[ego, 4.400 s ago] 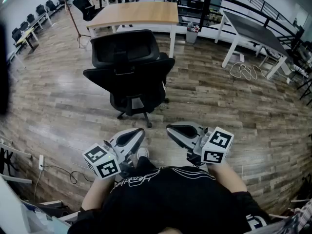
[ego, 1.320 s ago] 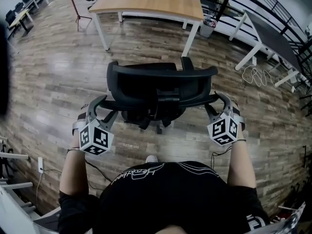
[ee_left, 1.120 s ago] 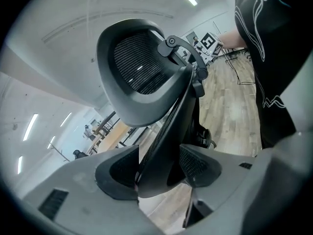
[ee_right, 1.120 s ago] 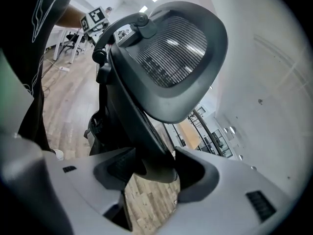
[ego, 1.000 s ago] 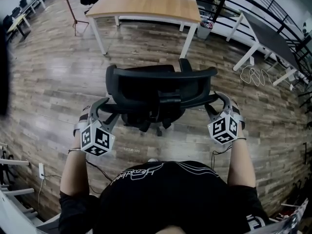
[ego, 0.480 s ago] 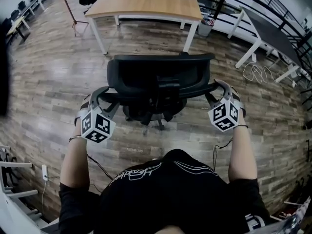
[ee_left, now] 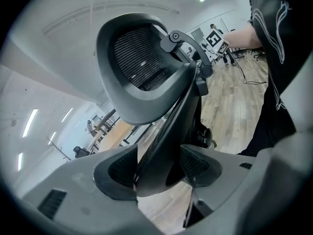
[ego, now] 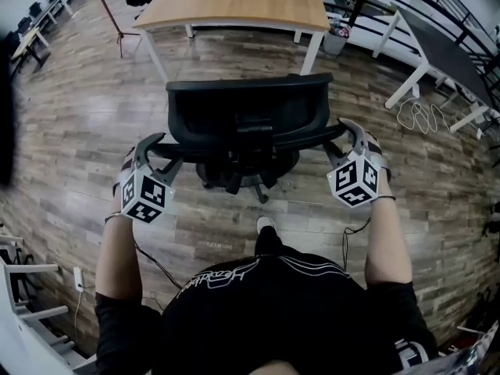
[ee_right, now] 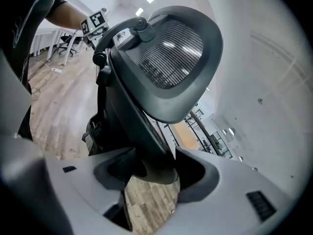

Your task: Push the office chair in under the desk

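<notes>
The black office chair (ego: 248, 119) is standing on the wood-plank floor (ego: 70, 123) with its backrest facing the person. It is sitting short of the wooden desk (ego: 238, 2) beyond it, not under it. The left gripper (ego: 150, 148) is clamping the backrest's left edge and the right gripper (ego: 349, 135) its right edge, each rim pinched between the pads. Both forearms (ego: 119, 248) are stretching forward, with the grippers tilting downward. A dark table (ego: 437, 45) is standing to the right, a white cable (ego: 412, 116) lying beside it.
</notes>
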Available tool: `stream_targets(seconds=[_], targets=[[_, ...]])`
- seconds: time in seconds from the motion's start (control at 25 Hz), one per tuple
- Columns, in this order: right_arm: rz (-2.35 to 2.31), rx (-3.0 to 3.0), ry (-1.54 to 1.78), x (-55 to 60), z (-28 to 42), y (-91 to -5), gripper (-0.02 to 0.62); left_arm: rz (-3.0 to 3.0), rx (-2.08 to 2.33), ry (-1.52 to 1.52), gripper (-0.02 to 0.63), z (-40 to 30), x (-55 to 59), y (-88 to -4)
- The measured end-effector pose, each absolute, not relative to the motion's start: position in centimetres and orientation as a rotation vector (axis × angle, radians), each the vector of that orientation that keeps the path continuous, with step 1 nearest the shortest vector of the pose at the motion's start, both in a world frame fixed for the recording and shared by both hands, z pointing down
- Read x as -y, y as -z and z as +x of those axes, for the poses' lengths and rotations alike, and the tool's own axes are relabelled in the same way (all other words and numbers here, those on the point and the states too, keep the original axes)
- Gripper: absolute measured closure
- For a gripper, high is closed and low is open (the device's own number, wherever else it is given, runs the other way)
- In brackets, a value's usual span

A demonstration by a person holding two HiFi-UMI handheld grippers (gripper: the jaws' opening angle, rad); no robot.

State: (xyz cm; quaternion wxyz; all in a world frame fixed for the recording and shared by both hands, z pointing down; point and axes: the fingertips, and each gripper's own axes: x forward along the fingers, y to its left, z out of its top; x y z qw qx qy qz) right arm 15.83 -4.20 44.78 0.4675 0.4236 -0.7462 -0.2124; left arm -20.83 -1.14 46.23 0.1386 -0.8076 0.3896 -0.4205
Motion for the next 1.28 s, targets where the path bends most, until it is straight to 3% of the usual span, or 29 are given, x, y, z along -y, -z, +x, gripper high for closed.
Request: stream_targets(seconds=[1.28], targets=[[0.996, 1.884, 0.593, 29.2, 17.6, -44.1, 0.324, -2.205, -1.29, 1.326, 0.344, -19.2, 25.1, -46.1]])
